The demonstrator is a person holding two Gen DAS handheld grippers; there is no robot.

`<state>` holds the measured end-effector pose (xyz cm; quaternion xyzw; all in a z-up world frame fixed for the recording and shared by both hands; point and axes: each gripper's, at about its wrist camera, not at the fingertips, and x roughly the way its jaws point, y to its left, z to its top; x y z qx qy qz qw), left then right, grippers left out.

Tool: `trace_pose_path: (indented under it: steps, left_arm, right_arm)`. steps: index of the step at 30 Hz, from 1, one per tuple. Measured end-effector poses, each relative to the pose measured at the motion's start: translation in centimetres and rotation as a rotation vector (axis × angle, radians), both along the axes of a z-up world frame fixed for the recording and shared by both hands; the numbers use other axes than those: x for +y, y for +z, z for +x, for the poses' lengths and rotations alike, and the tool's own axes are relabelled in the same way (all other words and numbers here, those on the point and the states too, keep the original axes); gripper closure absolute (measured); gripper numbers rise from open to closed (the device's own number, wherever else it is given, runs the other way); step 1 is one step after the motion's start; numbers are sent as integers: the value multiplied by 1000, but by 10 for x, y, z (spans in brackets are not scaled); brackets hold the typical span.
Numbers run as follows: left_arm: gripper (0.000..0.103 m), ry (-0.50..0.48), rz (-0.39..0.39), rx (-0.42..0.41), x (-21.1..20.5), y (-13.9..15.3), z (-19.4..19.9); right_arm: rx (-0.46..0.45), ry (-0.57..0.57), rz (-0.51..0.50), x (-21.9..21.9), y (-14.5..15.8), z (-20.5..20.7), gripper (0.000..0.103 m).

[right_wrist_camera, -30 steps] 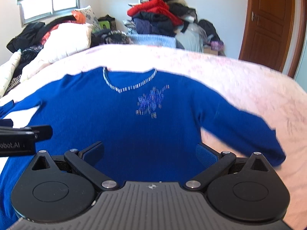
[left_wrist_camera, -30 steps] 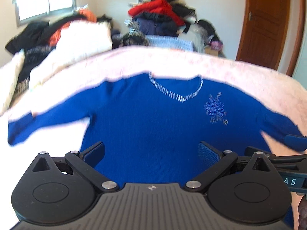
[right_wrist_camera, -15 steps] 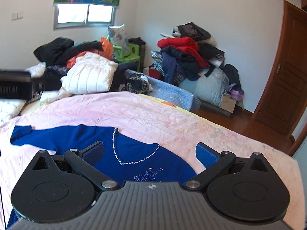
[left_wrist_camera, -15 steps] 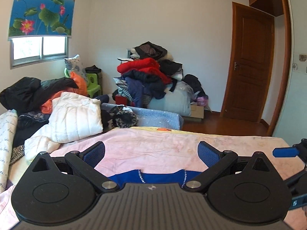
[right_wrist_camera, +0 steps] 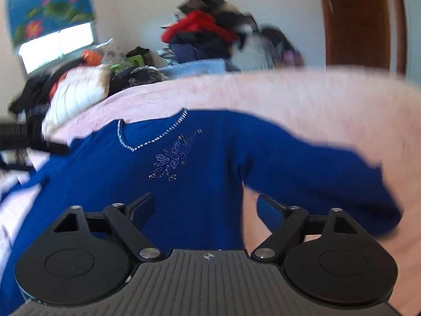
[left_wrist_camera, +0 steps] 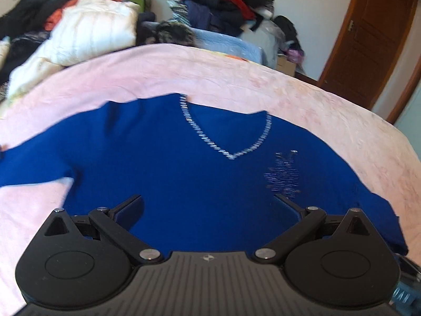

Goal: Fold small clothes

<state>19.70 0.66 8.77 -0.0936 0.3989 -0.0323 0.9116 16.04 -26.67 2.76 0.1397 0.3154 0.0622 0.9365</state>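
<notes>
A blue V-neck sweater (left_wrist_camera: 184, 163) with a beaded neckline and a sparkly chest motif lies spread flat on the pink bed cover (left_wrist_camera: 236, 84), both sleeves out to the sides. My left gripper (left_wrist_camera: 208, 208) hovers open over the sweater's lower body, nothing between its pads. In the right wrist view the same sweater (right_wrist_camera: 200, 163) fills the middle. My right gripper (right_wrist_camera: 205, 210) hangs above its right side near the armpit; its jaws are closing with only air between them. The left gripper's body (right_wrist_camera: 26, 137) shows at the far left.
White quilted bedding (left_wrist_camera: 86, 29) and dark clothes lie at the bed's far left. A heap of red and dark garments (left_wrist_camera: 218, 2) is stacked against the back wall. A brown wooden door (left_wrist_camera: 373, 36) stands at the right. Bare pink cover surrounds the sweater.
Half a second ago both grippers pointed up at the room; now both have tipped back down over the sweater. The right gripper's jaws stand narrower than before.
</notes>
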Motion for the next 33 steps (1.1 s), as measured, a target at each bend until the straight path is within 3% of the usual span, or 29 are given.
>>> trace_pose_path:
  steps: [4, 8, 13, 14, 18, 21, 24, 27, 29, 32, 33]
  left_arm:
    - [0, -114, -160, -3, -32, 2, 23]
    - [0, -144, -188, -4, -62, 2, 45]
    - [0, -172, -197, 2, -79, -2, 60]
    - [0, -176, -190, 2, -81, -4, 62]
    - [0, -180, -184, 6, -83, -9, 68]
    - [0, -184, -223, 23, -85, -13, 74]
    - [0, -194, -349, 79, -87, -16, 85]
    - [0, -250, -532, 179, -95, -24, 101]
    - [0, -322, -632, 269, -111, -33, 113]
    - [1, -372, -683, 369, -138, -47, 122]
    - [7, -384, -693, 396, -147, -51, 125]
  right_arm:
    - [44, -155, 341, -52, -10, 24, 21]
    - [163, -235, 708, -89, -45, 56, 44]
    - [259, -331, 895, -96, -78, 81, 48]
    - [276, -360, 923, -97, -83, 83, 53]
    - [288, -457, 1012, -105, -91, 80, 57]
    - [270, -499, 1004, -103, -91, 83, 57]
    - [253, -510, 1007, -101, -93, 85, 93]
    - [182, -498, 1008, -103, -92, 75, 93]
    - [118, -451, 941, -102, -82, 69, 93]
    - [18, -347, 846, -99, -62, 65, 93]
    - [-6, -309, 830, -98, -57, 63, 93]
